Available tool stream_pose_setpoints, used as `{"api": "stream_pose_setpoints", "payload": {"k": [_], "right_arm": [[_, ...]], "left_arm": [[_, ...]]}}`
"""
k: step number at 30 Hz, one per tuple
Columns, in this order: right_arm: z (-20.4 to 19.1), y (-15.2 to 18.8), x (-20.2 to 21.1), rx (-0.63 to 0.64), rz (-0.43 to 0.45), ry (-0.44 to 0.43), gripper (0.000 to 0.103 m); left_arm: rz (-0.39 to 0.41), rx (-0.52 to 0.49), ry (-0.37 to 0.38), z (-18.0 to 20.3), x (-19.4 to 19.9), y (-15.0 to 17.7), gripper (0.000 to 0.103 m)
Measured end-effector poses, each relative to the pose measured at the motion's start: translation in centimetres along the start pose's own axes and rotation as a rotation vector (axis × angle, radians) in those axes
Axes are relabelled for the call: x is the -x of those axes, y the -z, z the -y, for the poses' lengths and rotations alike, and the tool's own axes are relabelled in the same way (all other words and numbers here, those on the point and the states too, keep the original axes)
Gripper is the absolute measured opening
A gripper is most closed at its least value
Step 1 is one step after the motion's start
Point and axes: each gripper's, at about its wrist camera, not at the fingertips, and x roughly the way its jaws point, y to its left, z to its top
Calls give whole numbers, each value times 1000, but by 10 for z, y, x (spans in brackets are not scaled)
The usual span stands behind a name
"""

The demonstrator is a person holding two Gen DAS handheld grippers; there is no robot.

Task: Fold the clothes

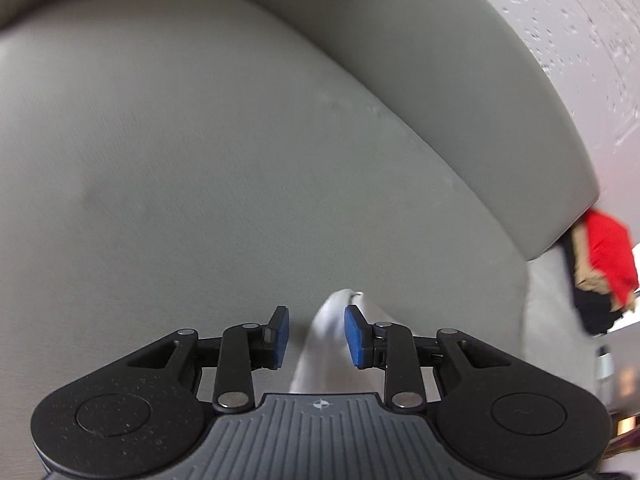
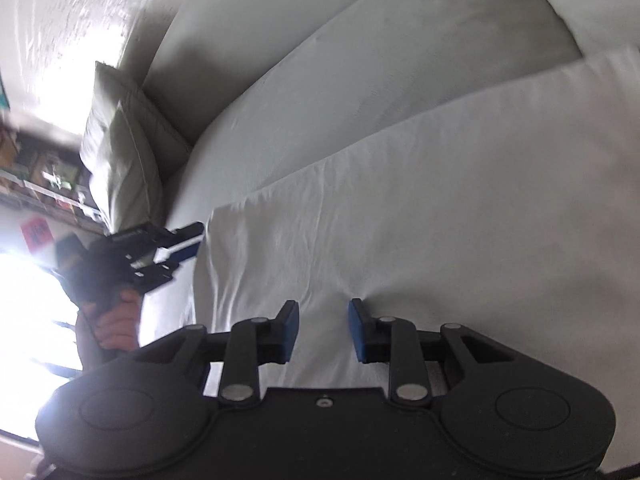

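Observation:
A large white cloth (image 2: 400,220) lies spread over a grey sofa seat (image 2: 320,92). In the right wrist view my right gripper (image 2: 323,330) sits on the cloth's near part. Its blue pads are narrowly apart with cloth between them, and creases run in to the right pad. My left gripper (image 2: 188,242), held by a hand (image 2: 116,324), is at the cloth's left corner with white fabric between its fingers. In the left wrist view a raised strip of the white cloth (image 1: 320,360) passes between the pads of the left gripper (image 1: 319,336), above the seat (image 1: 200,160).
A grey sofa cushion (image 1: 460,100) rises behind the seat, under a textured pale wall (image 1: 580,20). A pale pillow (image 2: 120,140) leans in the sofa's left corner. Red and dark clothes (image 1: 608,252) are piled past the sofa's right end. Bright window light fills the left.

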Motion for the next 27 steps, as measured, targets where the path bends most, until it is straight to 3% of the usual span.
{"api": "stream_pose_setpoints", "payload": {"k": [5, 10, 17, 20, 24, 27], "right_arm": [[0, -1, -2, 3, -1, 0, 27], [1, -1, -4, 2, -3, -5, 27], [-1, -2, -5, 2, -5, -7, 27], [-2, -1, -5, 10, -4, -2, 27], [-4, -1, -5, 18, -3, 3, 27], [-6, -1, -5, 21, 0, 6, 27]], "left_arm": [[-24, 31, 47, -4, -13, -7, 26], [-7, 87, 63, -13, -21, -8, 5], [169, -55, -85, 12, 12, 3, 3], [282, -156, -242, 23, 29, 10, 1], [257, -105, -216, 7, 37, 7, 5], [212, -127, -107, 12, 35, 8, 6]]}}
